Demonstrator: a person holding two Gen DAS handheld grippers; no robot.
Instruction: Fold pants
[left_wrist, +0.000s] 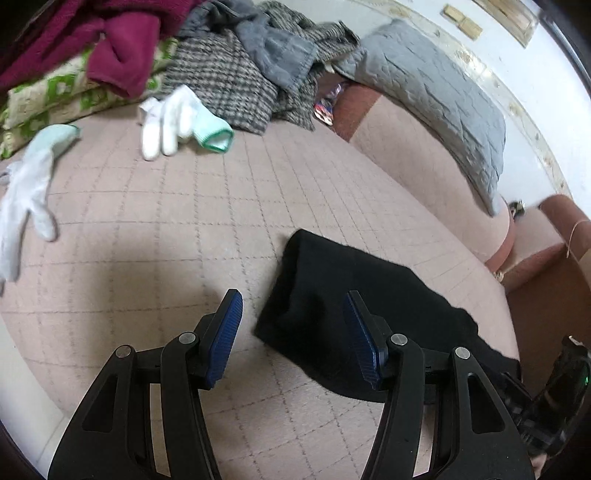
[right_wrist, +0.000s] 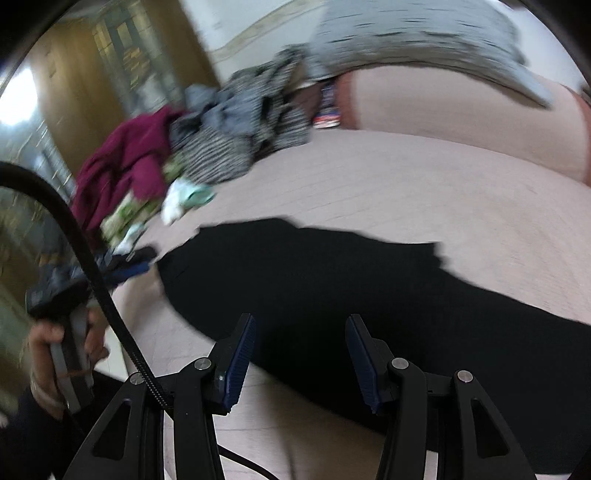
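Both sets of fingers stand apart, empty, over the black pants (right_wrist: 332, 288). Each gripper, left gripper (left_wrist: 293, 328) and right gripper (right_wrist: 301, 354), should probably pinch an edge squarely before lifting.

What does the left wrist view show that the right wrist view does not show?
Only the left wrist view: a second white glove lying apart at the left, and the open left gripper. Only the right wrist view: a hand holding a gripper handle, a black cable, and the open right gripper. Both: the black pants on the pink sofa, and the clothes pile.
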